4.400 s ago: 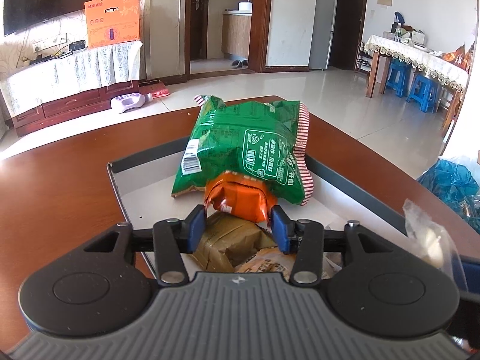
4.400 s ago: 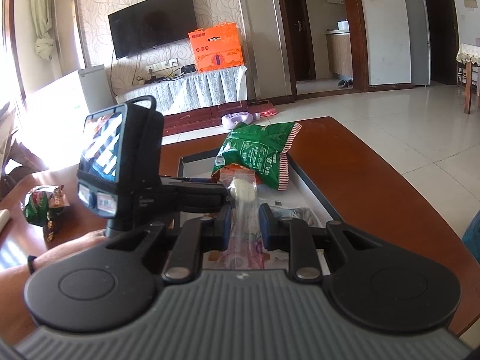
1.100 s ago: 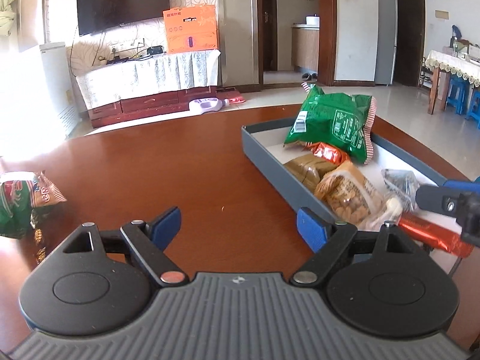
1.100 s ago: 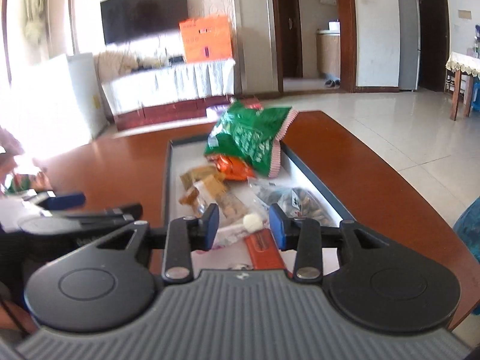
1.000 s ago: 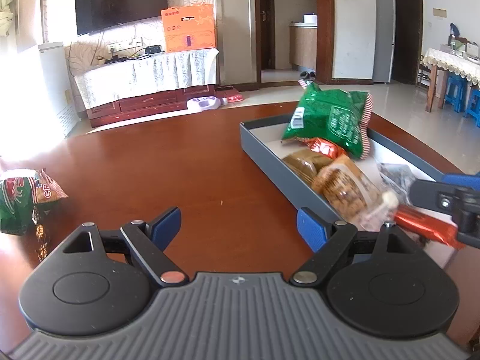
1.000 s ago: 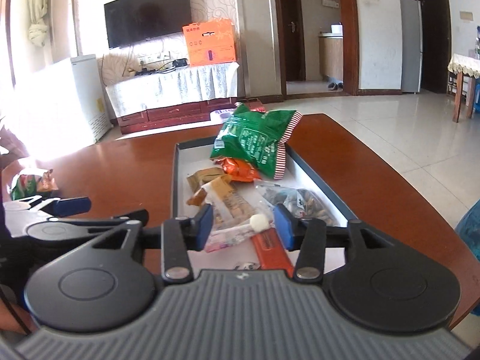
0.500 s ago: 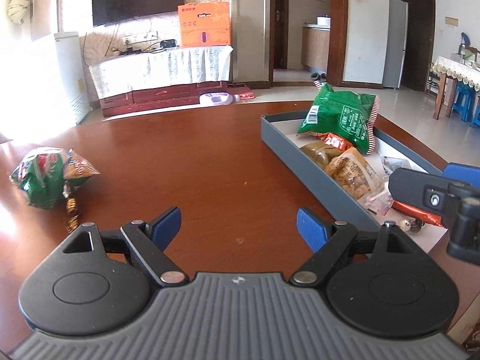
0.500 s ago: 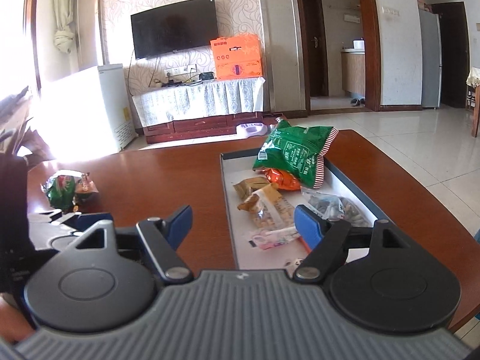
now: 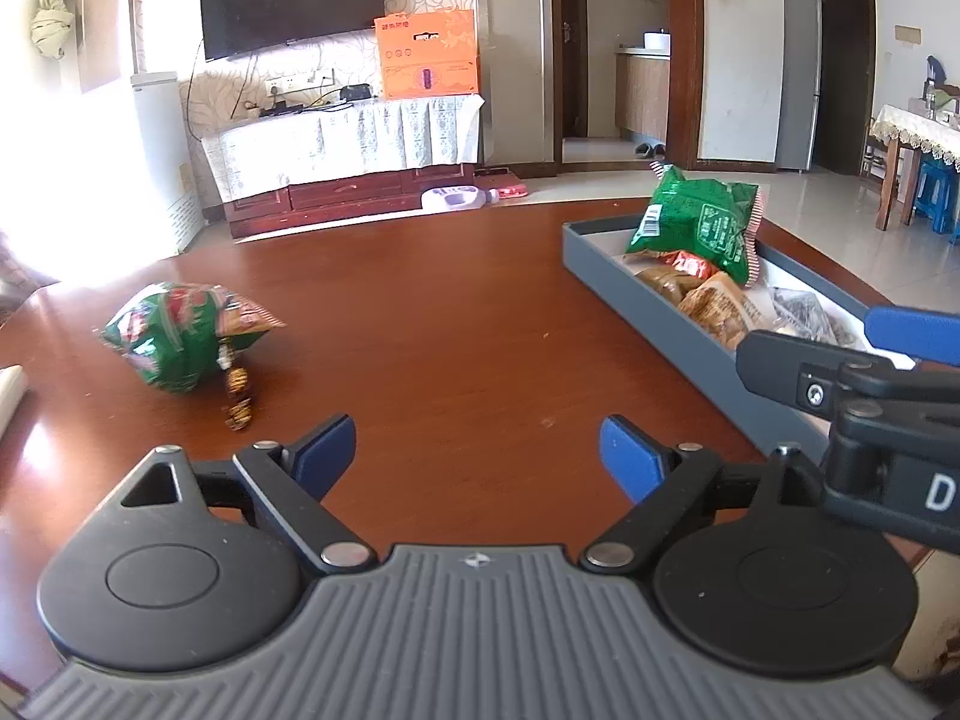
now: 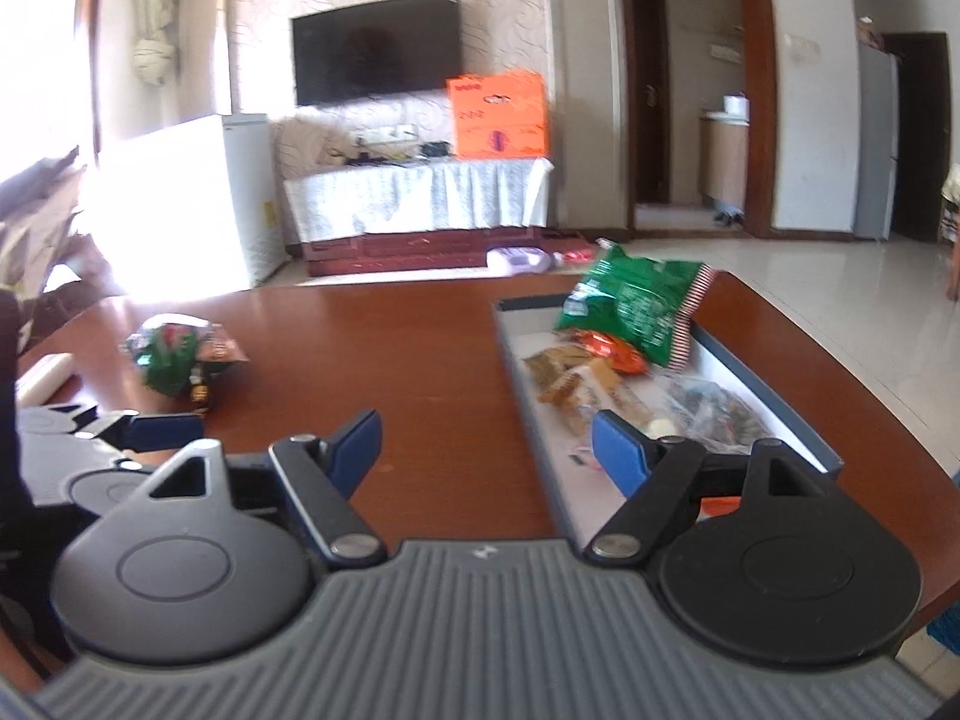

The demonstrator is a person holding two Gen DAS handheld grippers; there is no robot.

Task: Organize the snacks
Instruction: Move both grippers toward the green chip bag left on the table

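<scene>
A grey tray on the right of the brown table holds a big green bag, an orange packet, brown packets and a dark packet. A loose green snack bag lies on the table's left, with a small candy by it. My left gripper hovers over bare table between that bag and the tray; its jaws are opening, nothing between them. My right gripper is at the tray's near left corner, jaws opening and empty.
A white flat object lies at the table's far left. The table's curved edge runs just right of the tray. Something blue sits below the table at the lower right. Beyond the table is open floor and a TV cabinet.
The right gripper let go of a clear packet in the tray and spread wide. Both grippers swung left, away from the tray, bringing the loose green bag closer into view.
</scene>
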